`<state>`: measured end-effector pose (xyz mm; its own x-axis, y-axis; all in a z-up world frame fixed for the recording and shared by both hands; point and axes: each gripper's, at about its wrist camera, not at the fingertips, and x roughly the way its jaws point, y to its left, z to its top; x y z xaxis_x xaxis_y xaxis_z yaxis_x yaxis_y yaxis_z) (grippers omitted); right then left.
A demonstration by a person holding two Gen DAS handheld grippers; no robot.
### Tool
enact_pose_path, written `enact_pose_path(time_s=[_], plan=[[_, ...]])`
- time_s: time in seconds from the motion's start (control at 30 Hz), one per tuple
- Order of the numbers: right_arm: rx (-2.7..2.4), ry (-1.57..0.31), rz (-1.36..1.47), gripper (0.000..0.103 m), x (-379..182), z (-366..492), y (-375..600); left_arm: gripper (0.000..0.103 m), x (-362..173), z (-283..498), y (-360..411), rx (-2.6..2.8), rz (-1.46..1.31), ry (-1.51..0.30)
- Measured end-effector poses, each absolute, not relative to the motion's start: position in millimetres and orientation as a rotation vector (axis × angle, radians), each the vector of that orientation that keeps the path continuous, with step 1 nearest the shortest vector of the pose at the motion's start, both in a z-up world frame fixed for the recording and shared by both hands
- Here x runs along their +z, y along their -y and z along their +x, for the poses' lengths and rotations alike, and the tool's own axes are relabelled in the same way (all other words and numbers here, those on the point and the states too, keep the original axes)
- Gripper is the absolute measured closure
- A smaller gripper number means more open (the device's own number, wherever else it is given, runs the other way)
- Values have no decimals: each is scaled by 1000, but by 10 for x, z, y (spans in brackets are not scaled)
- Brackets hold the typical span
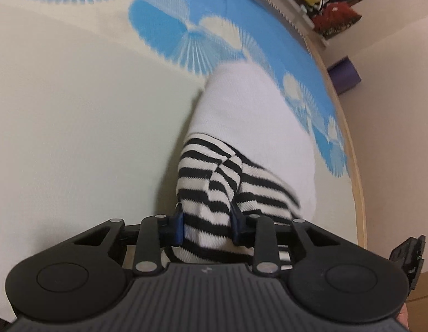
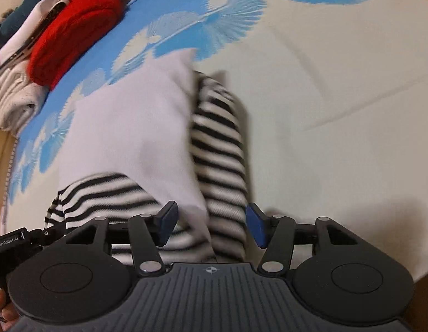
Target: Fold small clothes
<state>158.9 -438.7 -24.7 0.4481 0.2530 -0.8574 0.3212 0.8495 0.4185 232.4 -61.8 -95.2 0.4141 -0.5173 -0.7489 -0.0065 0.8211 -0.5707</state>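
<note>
1. We see the small garment [image 1: 250, 127], white with black-and-white striped sleeves, lying on the bed cover [image 1: 62, 110], which is cream with blue flower prints.
2. Our left gripper [image 1: 207, 222] is clenched on a bunch of the striped sleeve [image 1: 211, 193]; both blue pads press into the fabric. We judge it holds this part in order to carry it over the white body for a fold.
3. Our right gripper [image 2: 211, 227] stands released: the pads are apart, and the other striped sleeve [image 2: 222, 149] passes between them without being pressed. We think it has nothing to carry now and is free to take a new hold.
4. In the right wrist view the garment lies just in front of the gripper, the white part to the left, the striped part to the right.
5. A pile of other clothes [image 2: 70, 33], with a red one on top, rests at the edge of the bed, well apart.
6. On the black body at the lower left of the right wrist view we read "GenRobot.AI". No other writing is legible.
</note>
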Motion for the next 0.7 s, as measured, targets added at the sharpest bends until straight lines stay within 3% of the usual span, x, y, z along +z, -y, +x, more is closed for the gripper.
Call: enact_pose_path(time_s=[0.07, 0.1, 0.13, 0.33, 0.47, 0.6, 0.7], plan=[[-20, -1132, 586, 67, -262, 1769, 4176, 69, -790, 2384, 411, -345, -513, -1082], [7, -1139, 588, 94, -259, 1839, 4031, 70, -709, 2394, 317, -343, -487, -1069], [43, -1143, 586, 102, -258, 1916, 3856, 70, -635, 2410, 204, -336, -457, -1056], [237, -1092, 463, 103, -139, 2199, 2814, 68, -567, 2229, -793, -215, -410, -1058], [268, -1141, 360, 103, -210, 2226, 2430, 63, -892, 2131, -1209, -135, -443, -1216], [145, -1292, 174, 103, -424, 2042, 2448, 49, -867, 2162, -1327, -197, -511, -1212], [139, -1233, 295, 100, -266, 1968, 2668, 37, -857, 2188, -1447, -216, -572, -1177]])
